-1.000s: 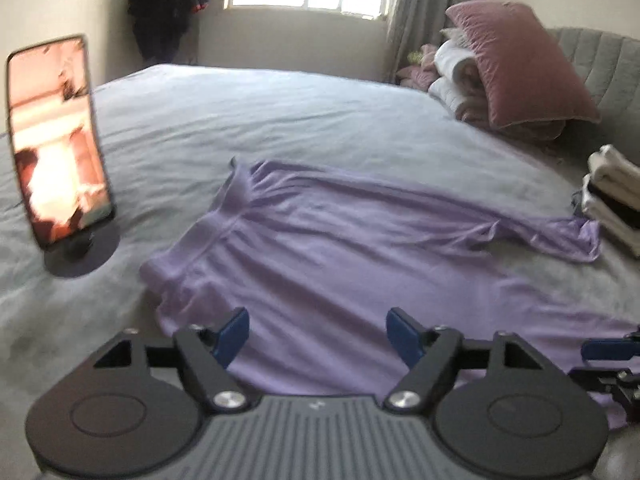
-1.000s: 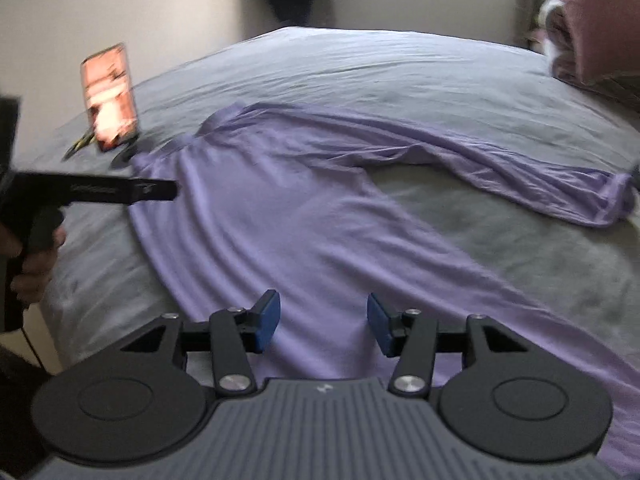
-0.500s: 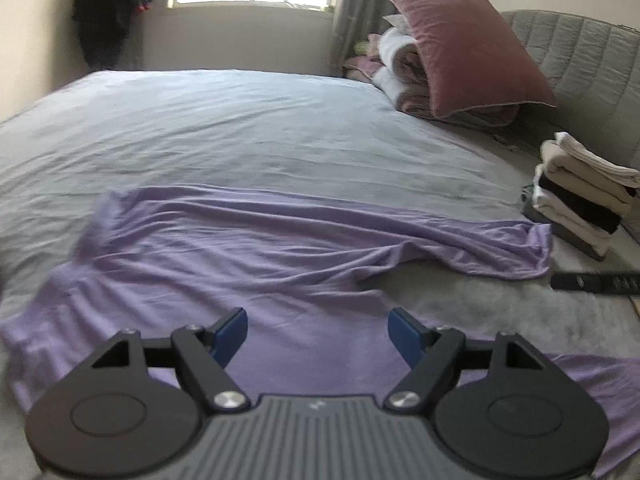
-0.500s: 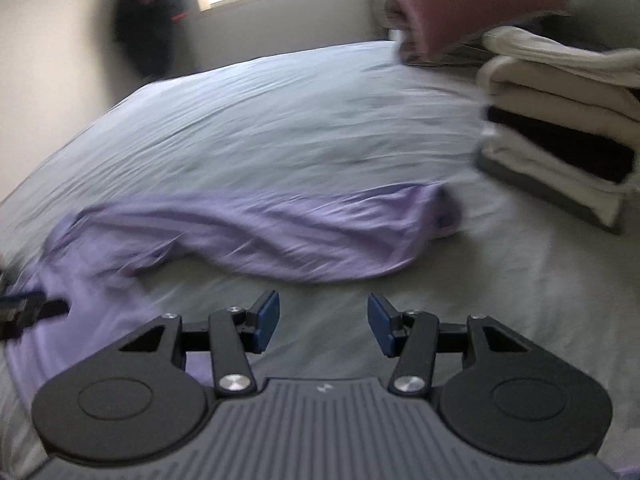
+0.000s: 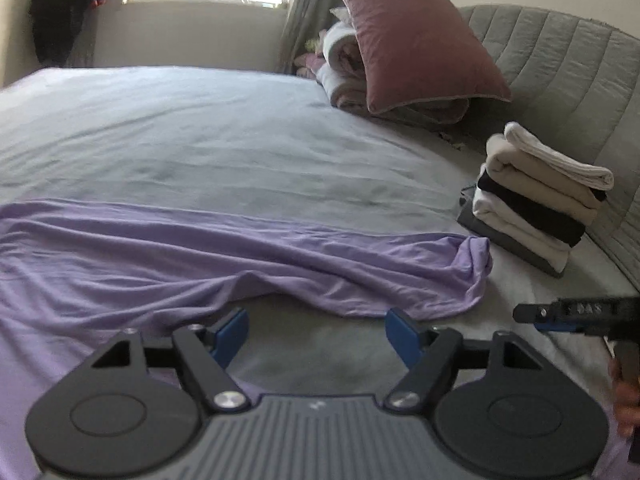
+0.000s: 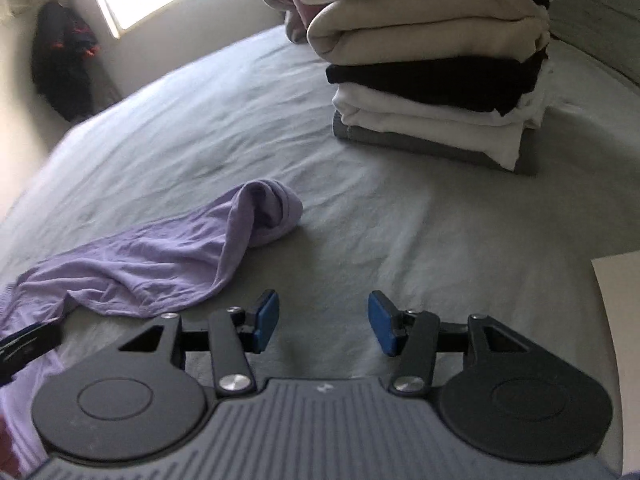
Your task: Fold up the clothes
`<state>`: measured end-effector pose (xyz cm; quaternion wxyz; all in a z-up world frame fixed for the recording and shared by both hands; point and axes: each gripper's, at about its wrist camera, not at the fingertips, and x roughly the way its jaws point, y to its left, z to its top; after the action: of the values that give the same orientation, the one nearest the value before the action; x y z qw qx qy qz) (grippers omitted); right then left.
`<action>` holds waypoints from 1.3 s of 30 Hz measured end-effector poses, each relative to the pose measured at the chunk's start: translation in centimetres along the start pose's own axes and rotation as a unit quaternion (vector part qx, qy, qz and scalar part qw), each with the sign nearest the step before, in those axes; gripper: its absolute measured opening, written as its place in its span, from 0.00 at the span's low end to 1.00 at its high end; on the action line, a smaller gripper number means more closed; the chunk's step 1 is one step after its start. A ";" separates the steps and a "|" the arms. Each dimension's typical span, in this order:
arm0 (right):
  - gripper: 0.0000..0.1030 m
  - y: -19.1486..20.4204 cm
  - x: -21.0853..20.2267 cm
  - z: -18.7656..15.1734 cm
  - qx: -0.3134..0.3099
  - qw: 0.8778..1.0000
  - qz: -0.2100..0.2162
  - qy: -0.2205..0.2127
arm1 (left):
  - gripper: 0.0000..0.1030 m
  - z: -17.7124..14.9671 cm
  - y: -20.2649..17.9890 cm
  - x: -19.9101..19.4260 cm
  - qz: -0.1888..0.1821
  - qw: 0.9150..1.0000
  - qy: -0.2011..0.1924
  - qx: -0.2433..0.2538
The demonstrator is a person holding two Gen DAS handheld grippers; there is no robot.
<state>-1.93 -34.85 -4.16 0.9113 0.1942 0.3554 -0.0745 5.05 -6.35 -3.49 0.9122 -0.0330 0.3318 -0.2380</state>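
Note:
A lavender long-sleeved shirt (image 5: 140,256) lies spread on the grey bed, one sleeve (image 5: 400,272) stretched toward the right. In the right wrist view that sleeve (image 6: 160,264) ends in a bunched cuff (image 6: 272,212). My left gripper (image 5: 316,332) hovers open just in front of the sleeve's near edge, holding nothing. My right gripper (image 6: 324,322) is open over bare sheet, right of the sleeve and short of the cuff. The right gripper's tip (image 5: 576,314) shows at the left wrist view's right edge.
A stack of folded clothes (image 6: 436,64) sits on the bed past the cuff, seen also as the stack (image 5: 536,200) by the padded headboard (image 5: 560,64). A mauve pillow (image 5: 416,44) leans on rolled blankets. The bed's corner edge (image 6: 600,300) is at right.
Both grippers swung right along the shirt, from its body toward the outstretched sleeve. The phone on its stand left both views; the folded stack came close in the right view. Both stayed open.

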 end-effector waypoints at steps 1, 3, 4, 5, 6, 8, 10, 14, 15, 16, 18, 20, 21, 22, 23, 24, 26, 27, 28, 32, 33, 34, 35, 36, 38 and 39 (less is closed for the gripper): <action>0.53 -0.5 -0.1 -0.1 -0.001 1.000 0.011 -0.005 | 0.74 0.3 -0.8 0.5 0.001 1.000 0.003 0.005; 0.53 -1.4 -0.2 0.1 -0.002 1.000 0.029 -0.010 | 0.74 0.9 -2.6 1.6 0.002 1.000 0.008 0.018; 0.53 -1.7 -0.3 0.1 -0.002 0.999 0.039 -0.010 | 0.74 1.2 -3.5 2.1 0.004 1.000 0.009 0.028; 0.53 -2.0 -0.4 0.2 -0.004 0.999 0.046 -0.010 | 0.74 1.5 -4.5 2.7 0.005 0.999 0.010 0.039; 0.53 -2.3 -0.5 0.3 -0.006 0.999 0.050 -0.010 | 0.74 1.7 -5.5 3.3 0.007 0.999 0.011 0.050; 0.53 -2.7 -0.7 0.5 -0.018 0.999 0.049 -0.010 | 0.74 2.3 -7.4 4.4 0.009 0.998 0.013 0.069; 0.53 -2.9 -1.0 0.7 -0.039 0.998 0.038 -0.010 | 0.74 2.9 -9.1 5.6 0.012 0.996 0.018 0.083; 0.54 -3.6 -1.5 1.0 -0.064 0.998 0.011 -0.016 | 0.70 3.7 -12.1 7.8 0.009 0.994 0.023 0.105; 0.55 -4.0 -1.5 1.1 -0.063 0.998 0.007 -0.016 | 0.64 3.8 -12.7 8.4 0.005 0.994 0.026 0.109; 0.55 -4.4 -1.6 1.1 -0.059 0.998 0.005 -0.016 | 0.58 3.9 -13.3 8.9 0.003 0.993 0.029 0.113; 0.55 -5.0 -1.7 1.2 -0.047 0.999 0.005 -0.015 | 0.40 3.9 -14.1 9.9 0.004 0.992 0.036 0.120; 0.55 -5.4 -1.7 1.4 -0.038 0.999 0.008 -0.014 | 0.17 4.0 -14.2 10.2 0.011 0.993 0.038 0.116; 0.55 -5.5 -1.7 1.4 -0.036 0.999 0.008 -0.014 | 0.09 4.0 -14.0 10.2 0.015 0.993 0.038 0.109; 0.55 -5.5 -1.6 1.5 -0.035 0.999 0.008 -0.014 | 0.06 4.1 -13.8 10.0 0.020 0.994 0.033 0.103; 0.55 -5.4 -1.6 1.5 -0.034 0.999 0.007 -0.015 | 0.06 4.1 -13.5 9.7 0.024 0.995 0.027 0.096; 0.55 -5.3 -1.5 1.6 -0.033 0.999 0.007 -0.016 | 0.05 4.2 -13.1 9.3 0.028 0.995 0.023 0.090; 0.55 -5.0 -1.2 1.8 -0.031 0.999 0.012 -0.016 | 0.05 4.3 -12.3 8.5 0.035 0.996 0.015 0.076; 0.55 -4.8 -1.0 1.8 -0.030 0.999 0.016 -0.015 | 0.05 4.4 -11.8 8.1 0.037 0.997 0.012 0.069; 0.55 -4.7 -0.9 1.9 -0.027 0.999 0.022 -0.014 | 0.05 4.5 -11.2 7.6 0.039 0.997 0.009 0.062; 0.55 -4.0 -0.3 1.8 -0.004 0.999 0.048 -0.008 | 0.05 4.2 -8.3 6.1 0.044 0.998 0.001 0.036; 0.55 -3.8 -0.1 1.8 0.004 0.998 0.056 -0.006 | 0.05 4.0 -7.4 5.9 0.046 0.999 -0.001 0.026; 0.55 -3.6 0.1 1.6 0.010 0.998 0.063 -0.005 | 0.05 3.7 -6.6 5.7 0.048 0.999 -0.002 0.016; 0.55 -3.4 0.2 1.5 0.016 0.997 0.072 -0.004 | 0.05 3.3 -5.7 5.5 0.050 0.999 -0.004 0.006; 0.55 -3.1 0.4 1.3 0.020 0.997 0.078 -0.004 | 0.05 2.8 -4.9 5.5 0.051 0.999 -0.005 -0.006; 0.55 -2.5 0.6 0.8 0.018 0.996 0.082 -0.009 | 0.05 1.9 -3.5 5.4 0.047 0.998 -0.011 -0.027; 0.55 -2.0 0.6 0.6 0.011 0.996 0.084 -0.013 | 0.05 1.5 -3.0 5.4 0.041 0.998 -0.017 -0.036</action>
<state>-1.71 -36.93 -4.77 0.9165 0.2327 0.3254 -0.0045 8.33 -11.59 -4.87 0.9250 -0.0563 0.3254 -0.1881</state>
